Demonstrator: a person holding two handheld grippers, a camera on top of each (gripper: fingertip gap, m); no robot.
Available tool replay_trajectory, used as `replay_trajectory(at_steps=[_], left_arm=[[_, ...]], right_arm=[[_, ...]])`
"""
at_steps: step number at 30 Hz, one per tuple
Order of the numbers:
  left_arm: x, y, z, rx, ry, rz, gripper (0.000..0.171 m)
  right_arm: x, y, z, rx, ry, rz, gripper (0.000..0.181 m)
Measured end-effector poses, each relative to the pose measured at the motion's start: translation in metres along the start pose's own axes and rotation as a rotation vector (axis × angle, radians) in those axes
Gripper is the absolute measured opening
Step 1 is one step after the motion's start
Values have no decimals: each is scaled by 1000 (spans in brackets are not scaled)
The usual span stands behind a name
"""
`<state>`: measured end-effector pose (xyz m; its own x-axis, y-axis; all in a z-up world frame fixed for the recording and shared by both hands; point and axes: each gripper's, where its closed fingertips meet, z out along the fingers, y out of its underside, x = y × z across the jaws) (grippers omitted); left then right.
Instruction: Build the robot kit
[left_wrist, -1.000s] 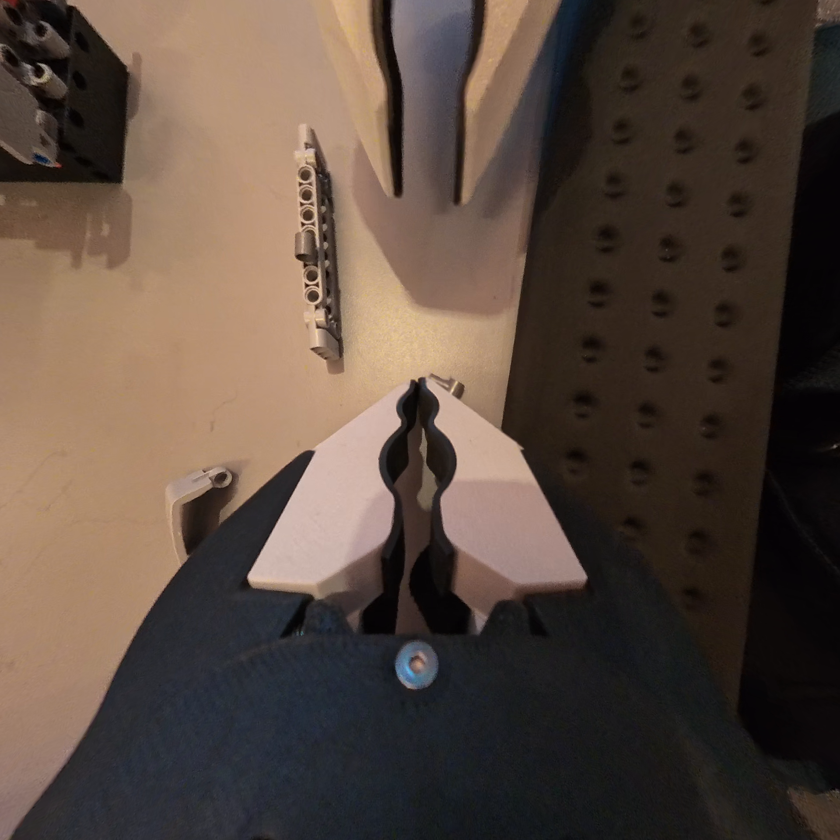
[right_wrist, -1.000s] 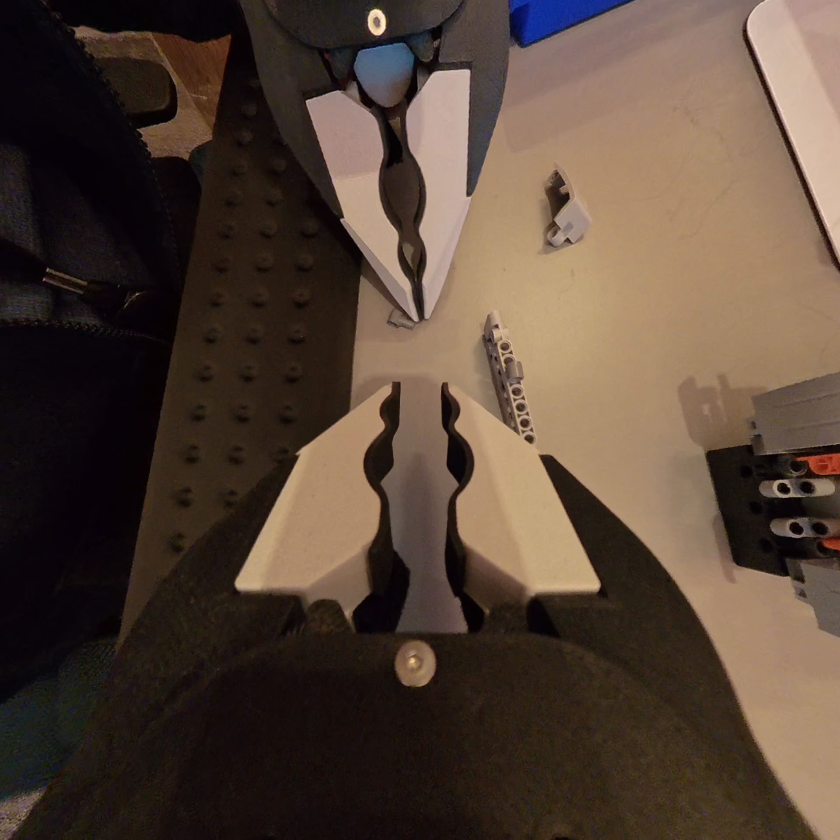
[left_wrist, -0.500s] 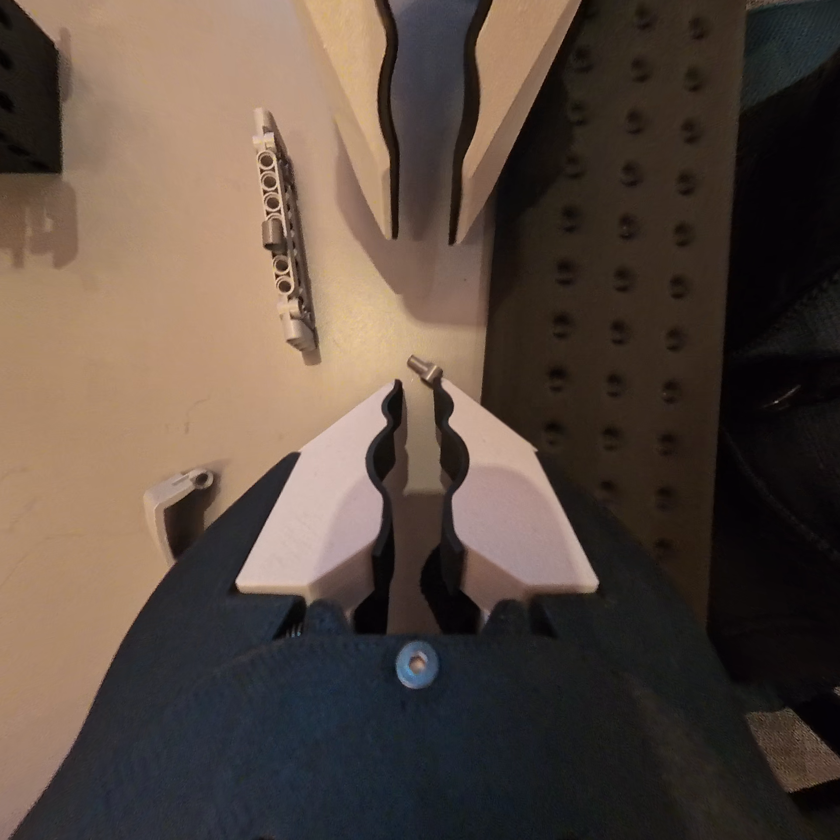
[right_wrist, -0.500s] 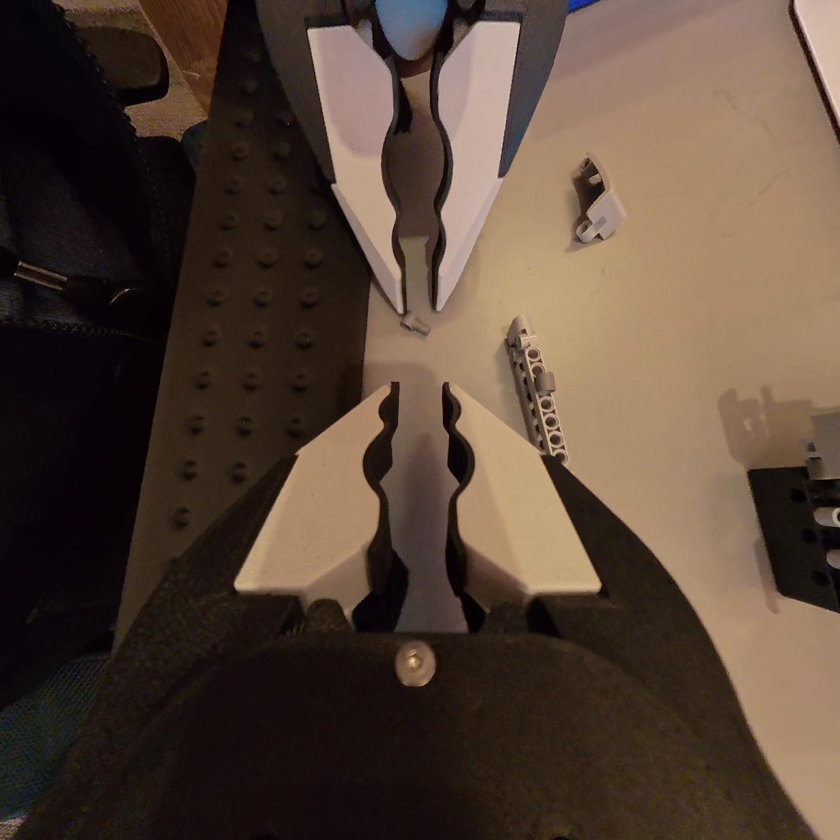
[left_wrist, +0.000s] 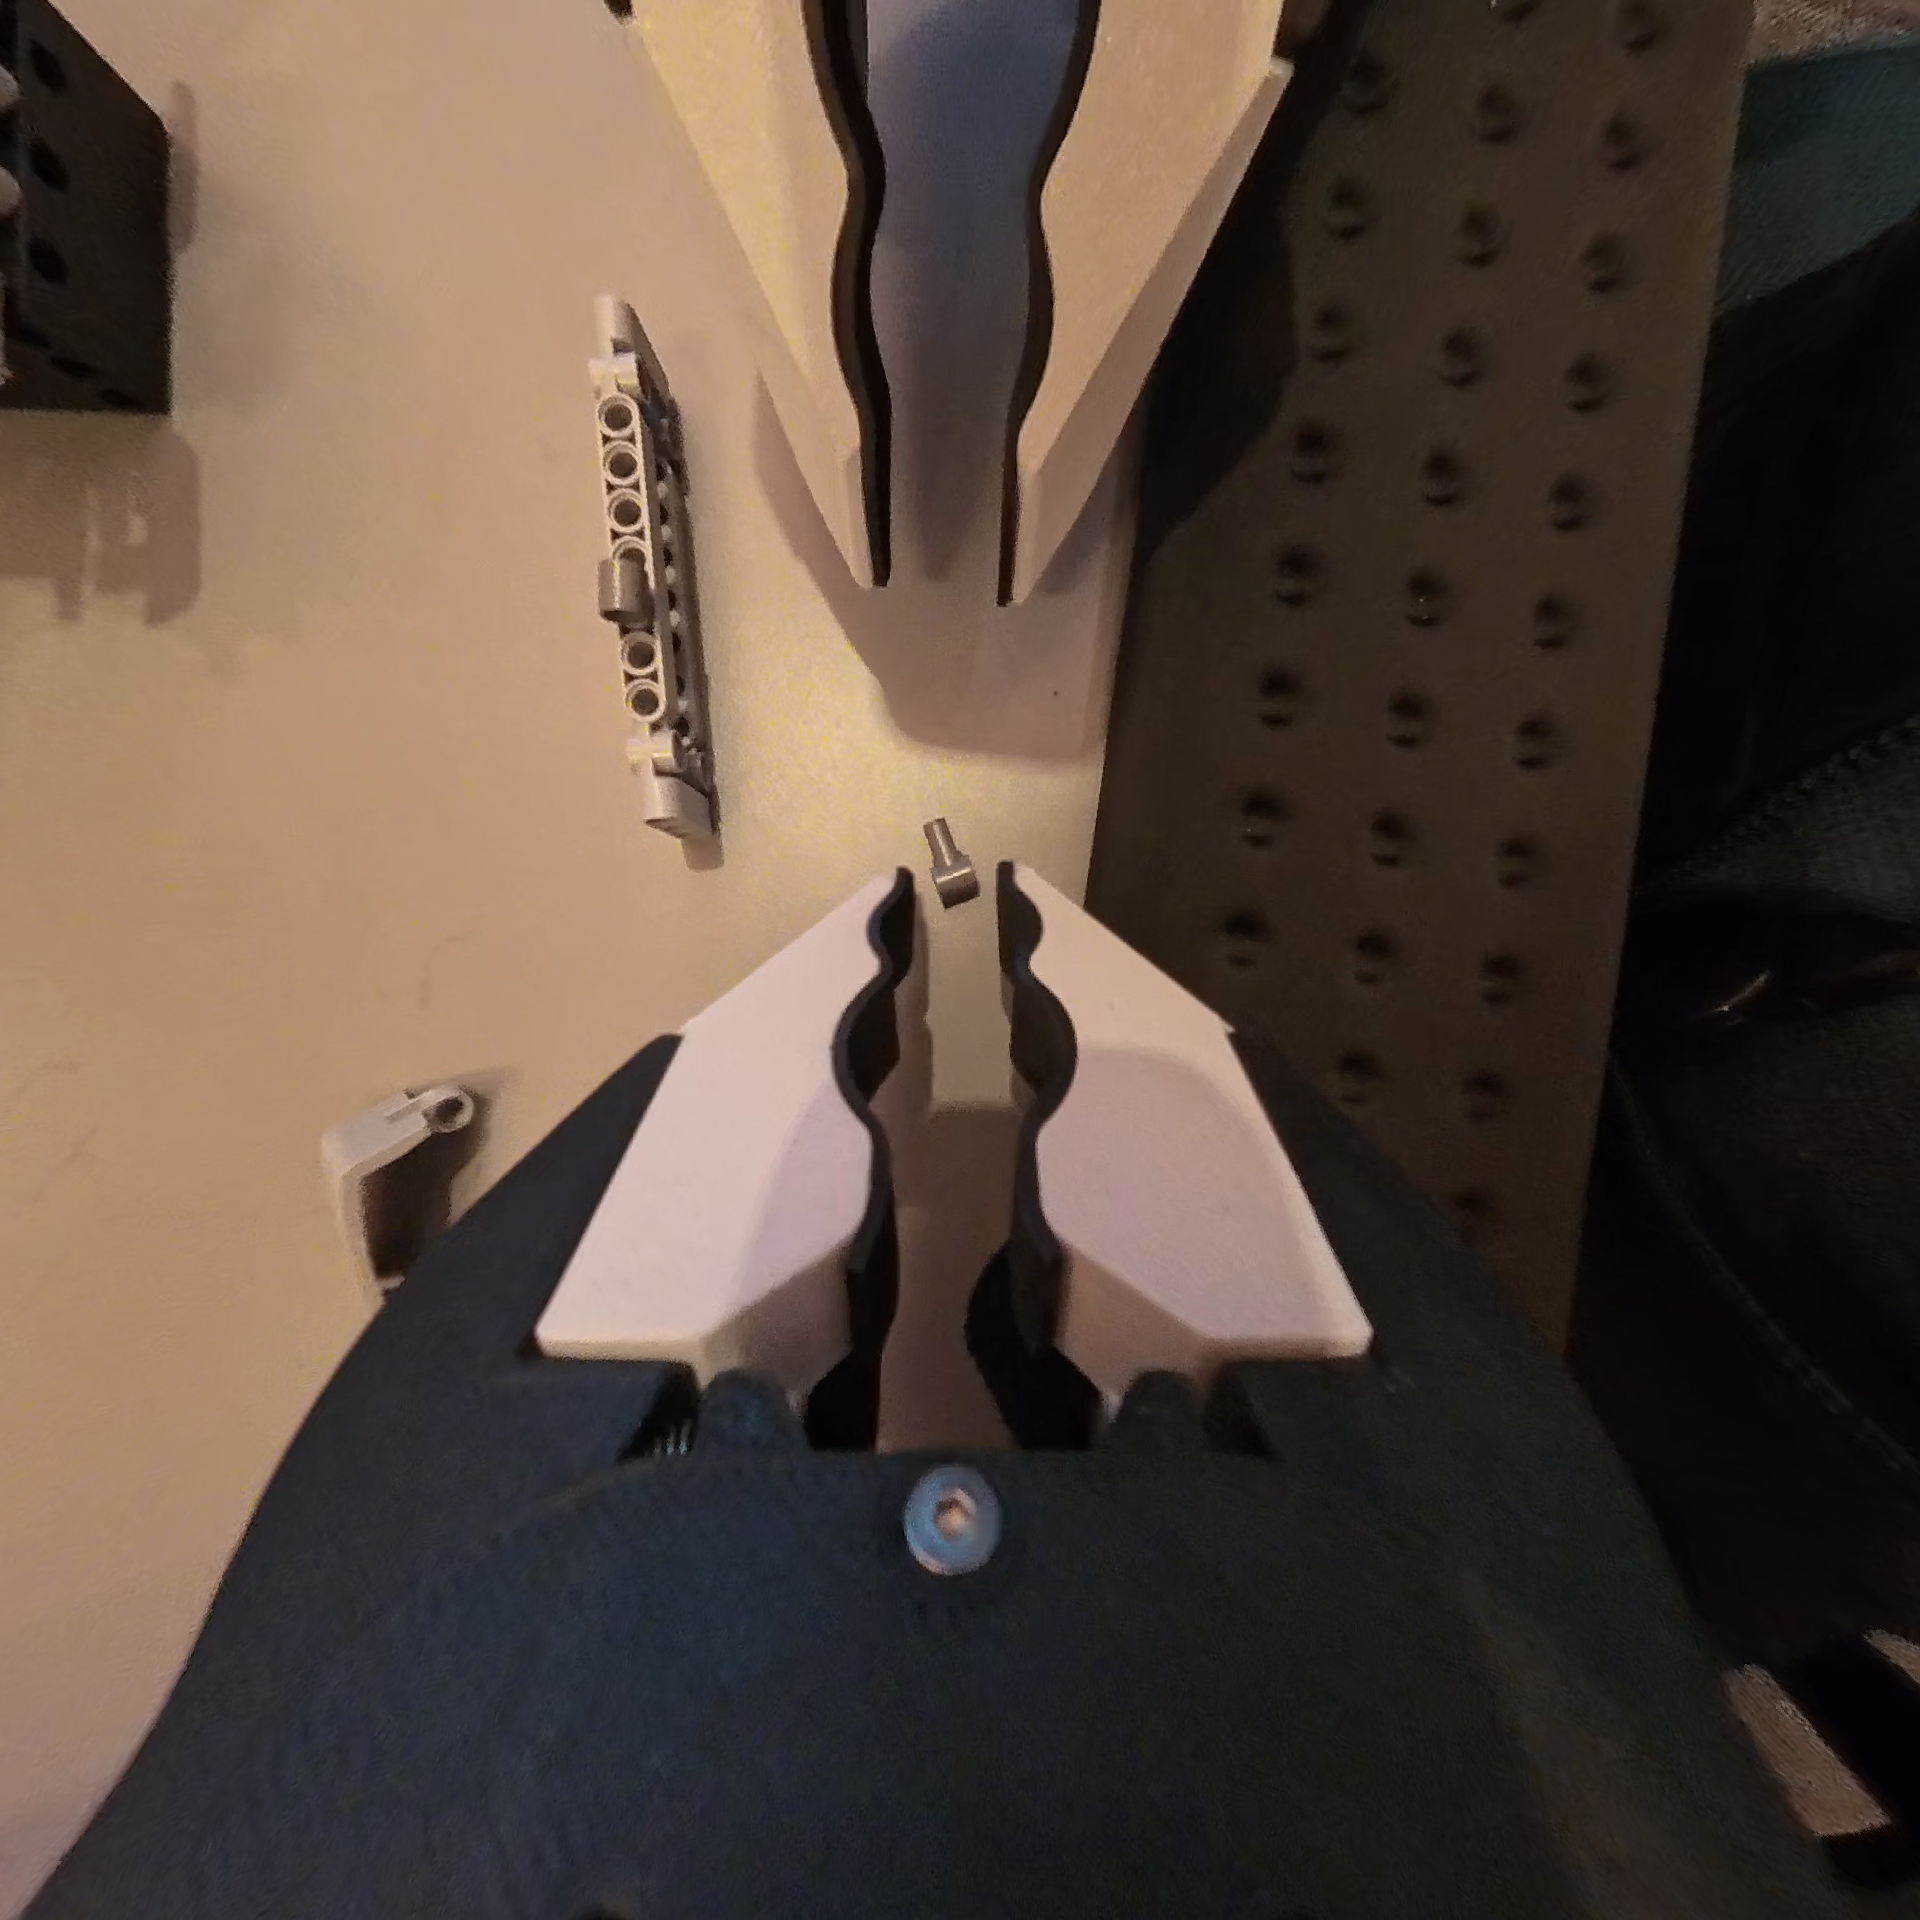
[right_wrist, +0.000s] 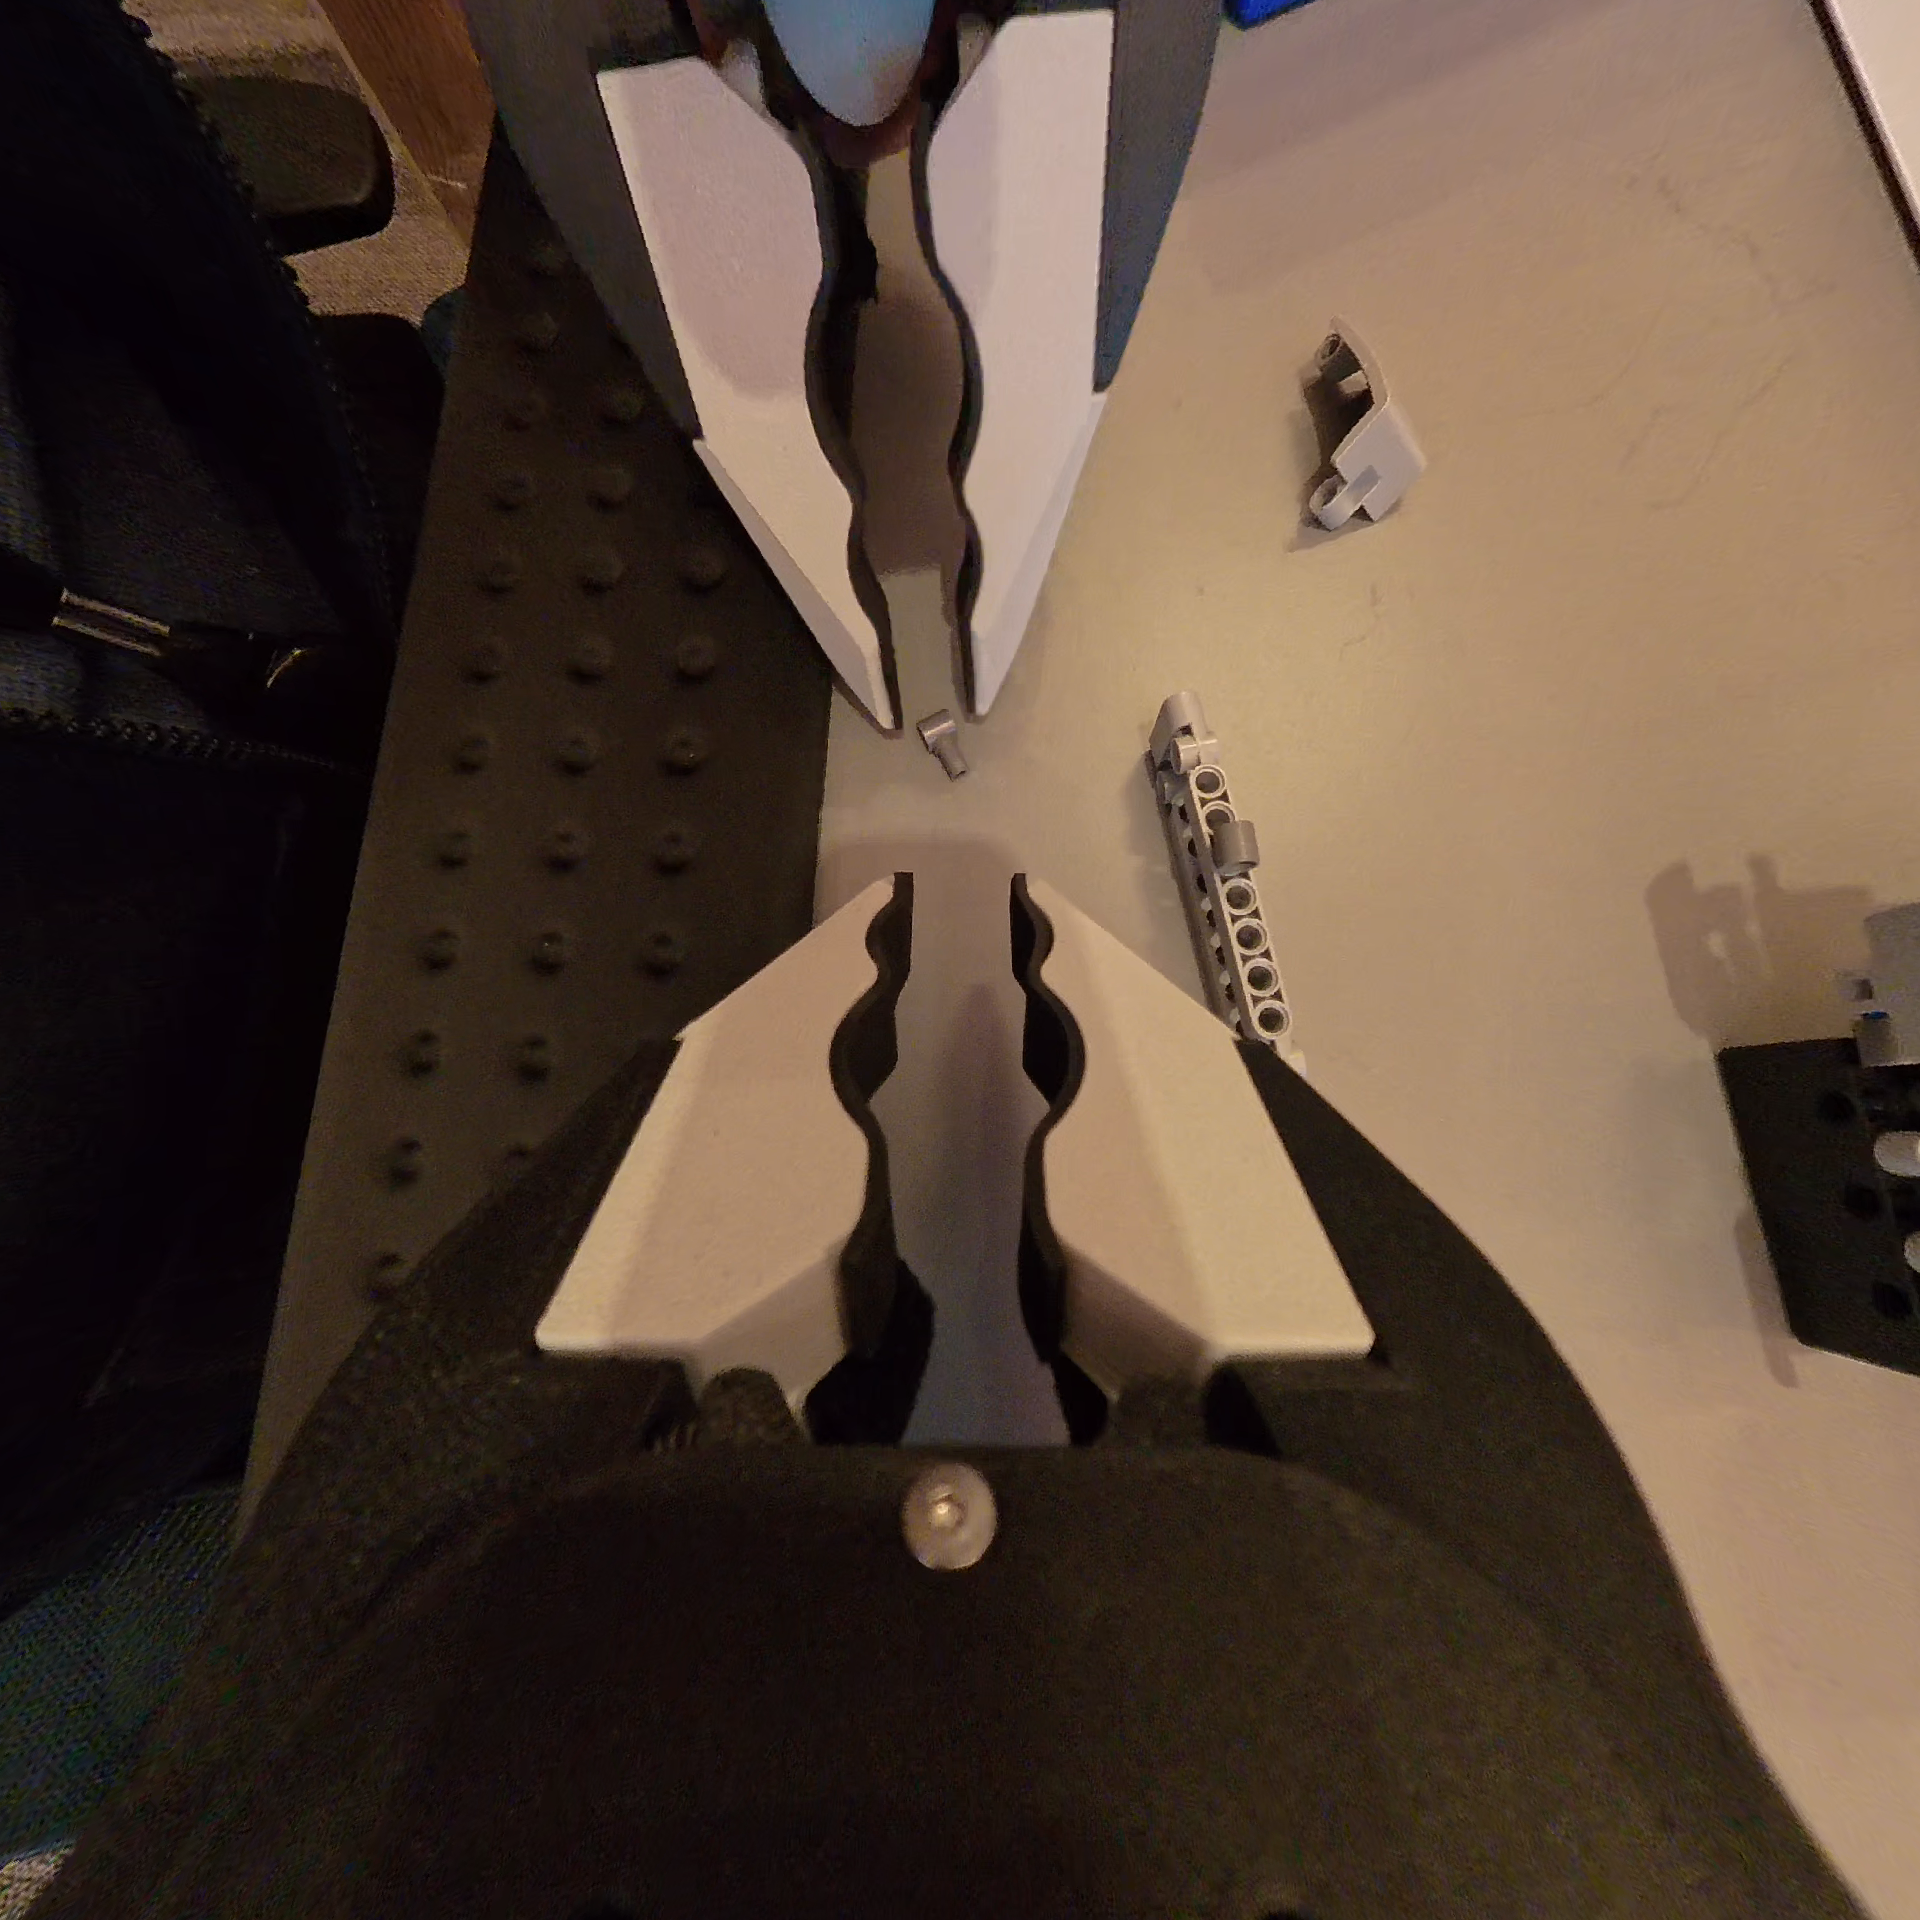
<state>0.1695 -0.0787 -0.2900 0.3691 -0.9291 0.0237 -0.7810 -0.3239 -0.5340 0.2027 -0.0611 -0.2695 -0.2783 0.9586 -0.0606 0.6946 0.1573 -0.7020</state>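
Observation:
A tiny grey connector pin (left_wrist: 951, 868) lies on the pale table just past my left gripper's (left_wrist: 948, 885) tips; the jaws are open and empty, the pin at their mouth. In the right wrist view the pin (right_wrist: 943, 744) lies just below the left gripper's tips (right_wrist: 932, 717). My right gripper (right_wrist: 961, 883) is open and empty, facing the left one, a short way from the pin; it shows at the top of the left wrist view (left_wrist: 940, 597). A long grey beam with holes (left_wrist: 649, 577) lies left of the grippers, also in the right wrist view (right_wrist: 1226, 894).
A dark studded plate (left_wrist: 1403, 582) runs along the table's edge beside the grippers (right_wrist: 551, 790). A curved grey panel piece (left_wrist: 390, 1164) lies near my left gripper (right_wrist: 1356, 436). A black block with holes and grey parts (right_wrist: 1839, 1195) sits farther off (left_wrist: 78, 260). Dark fabric lies beyond the plate. The tips of one gripper are about 5 centimeters away from the tips of the other.
My left gripper opened and let the small pin drop onto the table, then drew back slightly. My right gripper stayed open and moved closer to the pin.

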Motion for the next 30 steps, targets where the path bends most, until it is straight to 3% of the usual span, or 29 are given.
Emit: replay_trajectory(at_steps=[3,10,16,20,30], left_arm=[[4,4,6,-32,3,-27,6],[11,3,5,-9,45,-131,11],[6,14,-2,-38,73,-79,10],[12,7,2,-23,121,-25,0],[21,-28,16,67,120,43,0]], right_arm=[[1,1,-1,0,4,2,16],[2,3,-3,-6,11,6,16],[2,5,-4,-4,13,11,15],[3,5,-5,-1,15,14,15],[6,7,-9,7,21,25,15]])
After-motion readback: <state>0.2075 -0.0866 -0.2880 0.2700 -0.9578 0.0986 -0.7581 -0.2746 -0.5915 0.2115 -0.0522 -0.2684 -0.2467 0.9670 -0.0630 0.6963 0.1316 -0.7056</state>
